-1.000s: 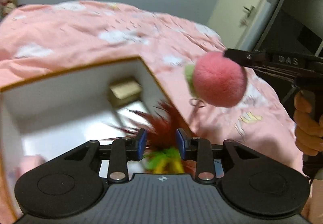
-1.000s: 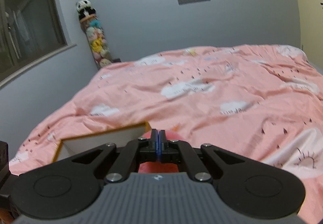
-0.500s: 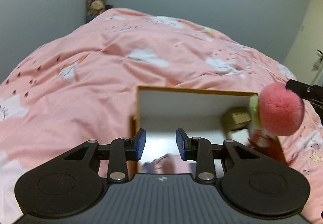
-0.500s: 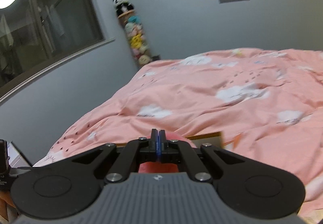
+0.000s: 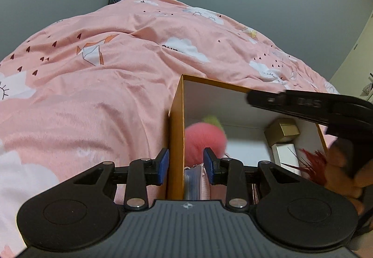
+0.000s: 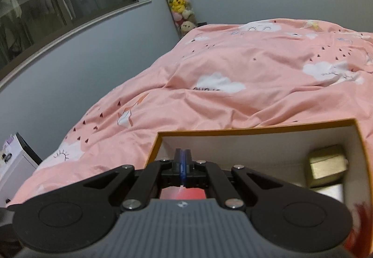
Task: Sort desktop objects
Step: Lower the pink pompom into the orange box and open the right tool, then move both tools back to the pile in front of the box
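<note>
An open box with orange edges and white inside (image 5: 176, 118) lies on the pink bed; it also shows in the right wrist view (image 6: 256, 132). My left gripper (image 5: 185, 163) is open, its fingers astride the box's left wall. A pink pom-pom with a green top (image 5: 205, 141) hangs inside the box. My right gripper (image 6: 183, 160) is shut over the box, with the pink pom-pom (image 6: 183, 192) showing just below its fingers; the grip itself is hidden. The right gripper also shows in the left wrist view (image 5: 251, 98), reaching in from the right.
A gold box (image 5: 283, 131) and red feathers (image 5: 312, 164) are inside the box at the right. A pale blue pouch (image 5: 193, 178) lies at the box's near end. The pink duvet (image 5: 105, 85) surrounds the box. Plush toys (image 6: 179, 6) stand by the far wall.
The pom-pom has gone from above the box's right side down into the box at its left. My left gripper has shifted left, onto the box's left wall.
</note>
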The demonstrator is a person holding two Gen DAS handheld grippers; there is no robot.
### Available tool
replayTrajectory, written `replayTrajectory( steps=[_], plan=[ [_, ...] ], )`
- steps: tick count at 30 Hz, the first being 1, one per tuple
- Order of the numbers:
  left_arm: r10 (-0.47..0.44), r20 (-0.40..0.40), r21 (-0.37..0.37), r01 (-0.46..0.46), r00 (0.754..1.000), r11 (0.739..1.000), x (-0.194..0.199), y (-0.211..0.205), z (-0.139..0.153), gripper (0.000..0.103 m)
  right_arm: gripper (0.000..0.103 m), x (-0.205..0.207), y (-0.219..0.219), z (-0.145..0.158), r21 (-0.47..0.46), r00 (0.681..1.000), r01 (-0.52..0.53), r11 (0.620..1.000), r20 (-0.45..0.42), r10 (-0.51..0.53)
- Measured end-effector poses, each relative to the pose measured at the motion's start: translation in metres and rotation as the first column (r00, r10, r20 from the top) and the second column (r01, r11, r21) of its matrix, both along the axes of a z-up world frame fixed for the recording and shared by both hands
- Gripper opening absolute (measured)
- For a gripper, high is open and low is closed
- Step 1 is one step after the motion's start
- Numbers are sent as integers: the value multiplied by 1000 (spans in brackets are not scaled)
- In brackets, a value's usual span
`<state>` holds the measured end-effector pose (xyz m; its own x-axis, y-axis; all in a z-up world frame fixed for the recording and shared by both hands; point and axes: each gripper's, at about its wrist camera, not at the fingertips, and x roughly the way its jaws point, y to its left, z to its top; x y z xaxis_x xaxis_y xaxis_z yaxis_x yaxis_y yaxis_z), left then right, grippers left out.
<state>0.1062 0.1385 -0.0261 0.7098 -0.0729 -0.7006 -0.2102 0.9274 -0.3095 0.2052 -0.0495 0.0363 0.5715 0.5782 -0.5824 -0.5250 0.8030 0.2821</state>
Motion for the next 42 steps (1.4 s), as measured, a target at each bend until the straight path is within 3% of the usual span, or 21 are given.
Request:
replayTrajectory(
  steps=[12, 21, 28, 36, 42],
  plan=[
    [0, -9, -22, 0, 1000, 1000, -2, 4, -7, 37, 2, -2, 24, -9, -48, 999, -47, 998, -30, 45],
    [-1, -5, -33, 1, 1000, 999, -3, 6, -10, 37, 9, 23, -8, -24, -190, 990, 102, 976, -81, -119],
    [5, -23, -38, -6, 1000, 999, -1, 8, -14, 36, 14, 37, -13, -53, -252, 965, 107, 962, -205, -161],
    [10, -39, -44, -11, 999, 999, 0, 11, -18, 36, 14, 56, 6, -77, -265, 949, 80, 961, -274, -154],
    [9, -53, -49, -11, 999, 999, 3, 12, -23, 36, 14, 52, 25, -85, -213, 945, -38, 976, -324, -34]
  ],
)
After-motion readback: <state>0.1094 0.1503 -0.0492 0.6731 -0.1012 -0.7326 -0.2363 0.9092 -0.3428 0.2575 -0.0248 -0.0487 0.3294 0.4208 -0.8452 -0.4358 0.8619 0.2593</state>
